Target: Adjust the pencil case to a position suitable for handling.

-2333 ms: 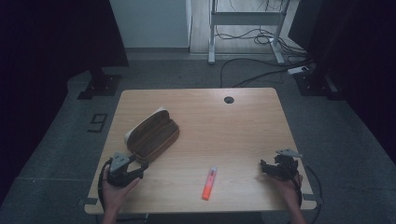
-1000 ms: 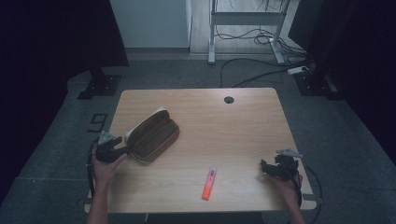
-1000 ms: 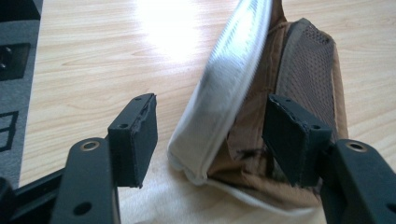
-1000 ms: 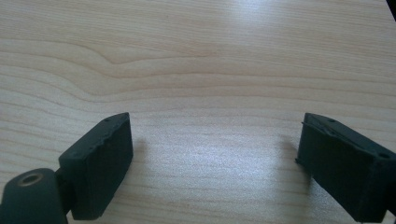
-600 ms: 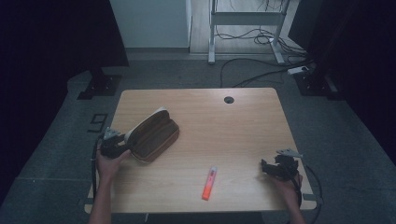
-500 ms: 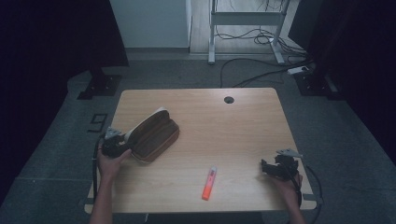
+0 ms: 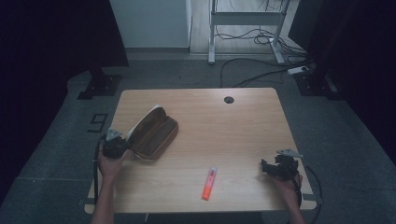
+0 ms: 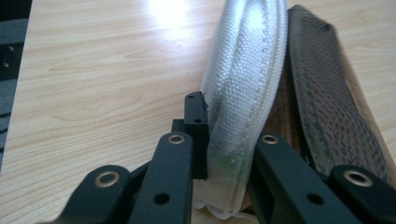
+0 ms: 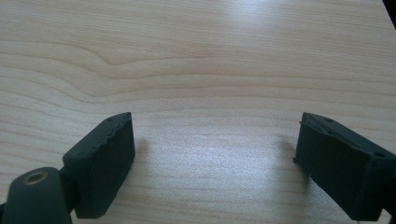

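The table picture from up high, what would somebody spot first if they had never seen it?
First, the bright orange marker lying alone near the front edge of the wooden table. Next, the open brown pencil case at the left, where the left claw has just been closing and now pinches its white edge. The right claw sits open at the front right corner, with nothing between its jaws.
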A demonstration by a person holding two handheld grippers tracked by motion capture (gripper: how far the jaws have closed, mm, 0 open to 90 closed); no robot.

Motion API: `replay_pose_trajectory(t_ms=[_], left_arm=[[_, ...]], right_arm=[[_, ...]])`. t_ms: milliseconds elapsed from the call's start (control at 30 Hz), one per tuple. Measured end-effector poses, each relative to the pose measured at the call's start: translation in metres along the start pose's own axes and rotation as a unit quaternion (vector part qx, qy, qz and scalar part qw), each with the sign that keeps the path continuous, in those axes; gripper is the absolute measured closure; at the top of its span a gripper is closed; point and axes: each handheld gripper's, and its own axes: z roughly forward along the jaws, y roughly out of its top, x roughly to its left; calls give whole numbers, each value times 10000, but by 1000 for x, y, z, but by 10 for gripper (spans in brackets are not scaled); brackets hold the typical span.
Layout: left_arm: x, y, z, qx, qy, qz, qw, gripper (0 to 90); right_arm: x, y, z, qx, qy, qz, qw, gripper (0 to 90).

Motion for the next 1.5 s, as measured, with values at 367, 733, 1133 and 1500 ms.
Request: replay_pose_trajectory(t_ms=[367, 733, 1133, 1500], left_arm=[[-3, 5, -14, -378, -282, -113, 9988, 843], [-24, 19, -28, -698, -706, 194, 9949, 844], [-52, 25, -22, -702, -1045, 419, 9912, 845], [-73, 24, -12, -623, -1312, 525, 9880, 844]], right_arm=[[0, 0, 0, -4, -5, 4, 10000, 119], [0, 0, 0, -11, -12, 7, 10000, 123], [0, 0, 0, -11, -11, 6, 10000, 122], [0, 0, 0, -11, -11, 6, 10000, 122]])
